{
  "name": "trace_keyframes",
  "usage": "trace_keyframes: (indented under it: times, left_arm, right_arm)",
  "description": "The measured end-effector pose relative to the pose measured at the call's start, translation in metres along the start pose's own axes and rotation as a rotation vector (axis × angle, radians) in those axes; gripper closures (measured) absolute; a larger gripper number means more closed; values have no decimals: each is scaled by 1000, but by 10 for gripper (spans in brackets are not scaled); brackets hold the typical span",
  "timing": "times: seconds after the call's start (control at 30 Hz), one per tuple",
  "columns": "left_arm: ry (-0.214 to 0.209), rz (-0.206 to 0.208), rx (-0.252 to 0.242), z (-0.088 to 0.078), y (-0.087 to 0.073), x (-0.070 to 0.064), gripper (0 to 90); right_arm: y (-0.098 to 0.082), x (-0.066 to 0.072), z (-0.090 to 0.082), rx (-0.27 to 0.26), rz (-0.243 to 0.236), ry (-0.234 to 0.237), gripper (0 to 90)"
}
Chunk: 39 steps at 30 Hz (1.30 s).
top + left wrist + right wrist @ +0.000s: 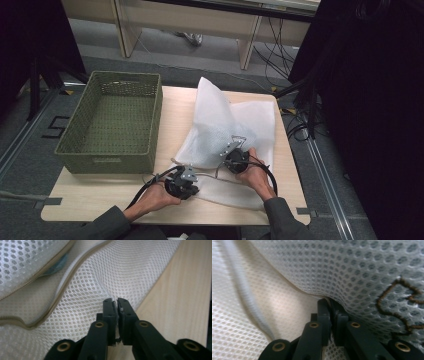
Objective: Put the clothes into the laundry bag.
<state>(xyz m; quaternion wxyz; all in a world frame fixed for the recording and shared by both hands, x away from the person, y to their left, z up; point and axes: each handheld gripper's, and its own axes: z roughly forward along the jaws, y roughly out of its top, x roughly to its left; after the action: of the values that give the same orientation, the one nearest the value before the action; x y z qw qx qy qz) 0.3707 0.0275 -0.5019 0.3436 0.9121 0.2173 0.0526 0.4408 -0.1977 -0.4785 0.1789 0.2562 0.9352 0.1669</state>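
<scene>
High view first: a white mesh laundry bag [225,130] lies spread over the right half of the light wooden worktop [100,197], its far corner lifted into a peak. To its left stands an olive-green woven basket [112,122], just beside the bag's edge. The left gripper [182,181] sits at the bag's near left edge, held in the left hand [160,196]; the right gripper [235,159] is up on the mesh near the middle, held in the right hand [257,175]. Black cables loop from both.

Left gripper view: the fingers [110,312] are clenched on a pinch of the bag's [100,280] edge, right where the mesh meets the worktop [180,302]. A beige zipper [50,305] curves across the fabric to the left.

Right gripper view: the fingers [323,312] are closed tight on a fold of mesh [337,267], the upper layer draped over them. Brown embroidered stitching [397,305] shows on the mesh at the right.
</scene>
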Motion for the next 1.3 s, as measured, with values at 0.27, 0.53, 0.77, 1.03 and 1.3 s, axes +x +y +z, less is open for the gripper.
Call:
trace_keyframes:
  times: [0.27, 0.53, 0.77, 1.03, 1.3]
  left_arm:
    - [77, -92, -105, 6, 20, 11, 724]
    - [173, -201, -157, 35, 34, 25, 800]
    - [270, -245, -233, 46, 52, 38, 889]
    - [285, -232, -229, 54, 52, 45, 858]
    - [229, -154, -140, 26, 35, 34, 770]
  right_arm:
    - [0, 7, -15, -43, -8, 55, 872]
    - [-2, 4, -36, -117, -4, 91, 875]
    - [0, 7, -48, -181, 29, 145, 878]
    - [5, 10, -45, -179, 23, 176, 876]
    - [3, 16, -23, -95, 3, 176, 871]
